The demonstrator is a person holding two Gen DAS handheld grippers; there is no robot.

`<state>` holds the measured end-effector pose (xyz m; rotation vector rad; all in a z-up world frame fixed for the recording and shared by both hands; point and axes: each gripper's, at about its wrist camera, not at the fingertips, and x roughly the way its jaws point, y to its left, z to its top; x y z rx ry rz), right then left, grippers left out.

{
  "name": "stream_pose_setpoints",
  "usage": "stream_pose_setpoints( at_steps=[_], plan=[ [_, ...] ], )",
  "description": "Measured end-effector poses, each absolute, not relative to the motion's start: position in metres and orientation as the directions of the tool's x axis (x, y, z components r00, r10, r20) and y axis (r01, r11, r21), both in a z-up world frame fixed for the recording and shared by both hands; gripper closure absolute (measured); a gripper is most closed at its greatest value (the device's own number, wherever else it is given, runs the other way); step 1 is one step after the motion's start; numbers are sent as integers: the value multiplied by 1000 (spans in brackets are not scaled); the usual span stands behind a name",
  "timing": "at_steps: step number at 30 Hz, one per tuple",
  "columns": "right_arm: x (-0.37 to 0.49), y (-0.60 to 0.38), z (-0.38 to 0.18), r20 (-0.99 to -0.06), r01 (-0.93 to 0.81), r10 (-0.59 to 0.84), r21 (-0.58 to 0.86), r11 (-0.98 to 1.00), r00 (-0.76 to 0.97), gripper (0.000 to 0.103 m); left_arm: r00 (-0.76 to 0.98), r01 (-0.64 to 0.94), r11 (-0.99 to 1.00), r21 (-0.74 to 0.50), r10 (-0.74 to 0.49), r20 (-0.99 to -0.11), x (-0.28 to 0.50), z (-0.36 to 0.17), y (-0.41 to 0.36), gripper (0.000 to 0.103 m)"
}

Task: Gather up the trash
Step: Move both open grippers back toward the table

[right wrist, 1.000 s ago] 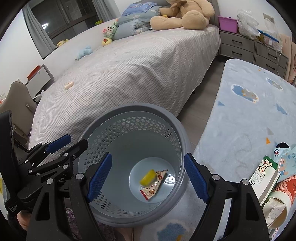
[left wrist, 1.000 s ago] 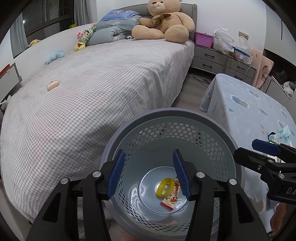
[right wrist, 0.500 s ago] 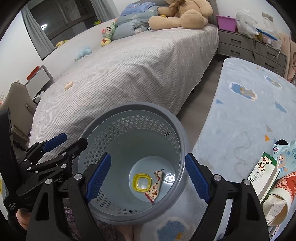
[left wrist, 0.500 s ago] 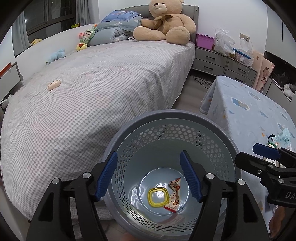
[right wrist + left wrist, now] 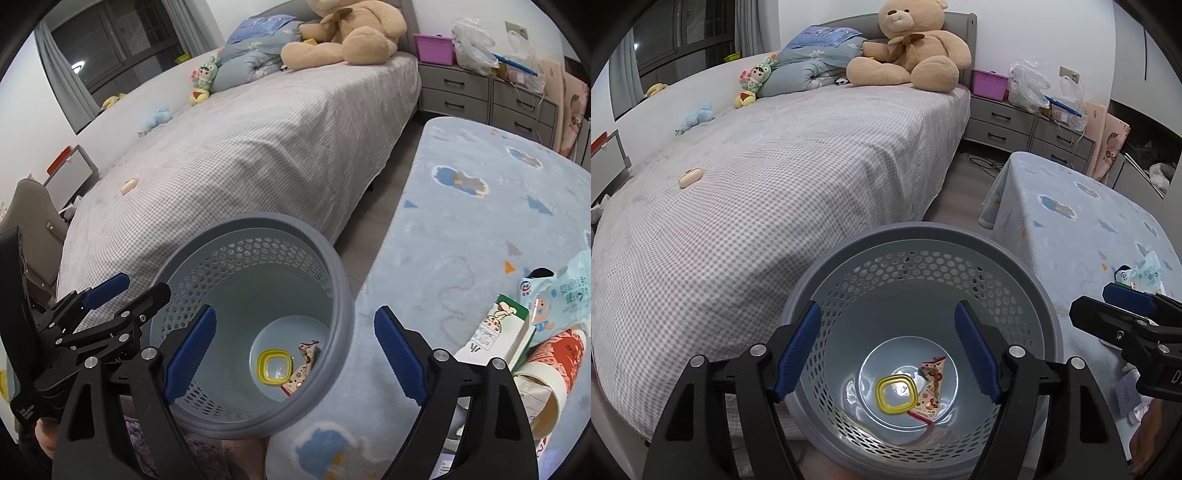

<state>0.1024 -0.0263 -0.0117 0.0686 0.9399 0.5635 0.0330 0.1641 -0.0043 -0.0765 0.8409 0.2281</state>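
Observation:
A grey perforated trash basket [image 5: 1027, 269] stands between the bed and the low table; it also shows in the right wrist view [image 5: 343, 280]. At its bottom lie a yellow square ring lid [image 5: 897, 392] [image 5: 273, 367] and a red-patterned wrapper [image 5: 932, 384] [image 5: 301, 373]. My left gripper [image 5: 888, 350] is open and empty above the basket's mouth. My right gripper [image 5: 293, 352] is open and empty, over the basket's right rim. On the table lie a milk carton [image 5: 506, 328], a pale blue wipes packet [image 5: 565, 291] and an orange-patterned paper cup [image 5: 554, 362].
A bed with a checked cover [image 5: 757, 177] fills the left, with a teddy bear [image 5: 908, 48] and small toys at its head. The low table has a blue cloud-print cloth [image 5: 1082, 221]. Grey drawers [image 5: 1008, 122] stand behind. A grey chair [image 5: 29, 221] is at far left.
The yellow lid dropped from between my left fingers and settled flat on the basket's bottom. My left gripper opened wider and rose slightly. My right gripper shifted right toward the table.

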Motion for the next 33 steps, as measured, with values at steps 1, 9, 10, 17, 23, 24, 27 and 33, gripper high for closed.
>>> stream_pose_setpoints(
  at_steps=[1, 9, 10, 17, 23, 24, 27, 33],
  plan=[
    [101, -30, -10, -743, -422, 482, 294, 858, 464, 16, 646, -223, 974, 24, 166, -745, 33, -4, 161, 31],
    [91, -68, -1, -726, -352, 438, 282, 892, 530, 15, 663, -169, 985, 26, 133, -737, 34, -2, 136, 31],
    [90, -72, 0, -725, -342, 430, 278, 897, 538, 15, 665, -160, 987, 26, 127, -736, 34, -1, 132, 31],
    [72, -120, 5, -708, -245, 365, 270, 931, 605, 15, 682, -101, 995, 17, 82, -727, 35, 2, 106, 31],
    [52, -161, 4, -704, -153, 293, 256, 954, 647, 14, 689, -48, 999, 17, 45, -724, 36, 3, 82, 31],
    [50, -167, 3, -705, -140, 283, 255, 957, 650, 14, 688, -38, 999, 18, 39, -724, 37, 3, 78, 31],
    [42, -185, 1, -711, -100, 257, 256, 962, 655, 14, 687, -14, 1000, 19, 24, -726, 37, 2, 66, 31],
    [21, -208, -6, -724, -53, 212, 236, 970, 656, 14, 683, 33, 999, 24, -5, -731, 36, -3, 42, 31]
  ],
)
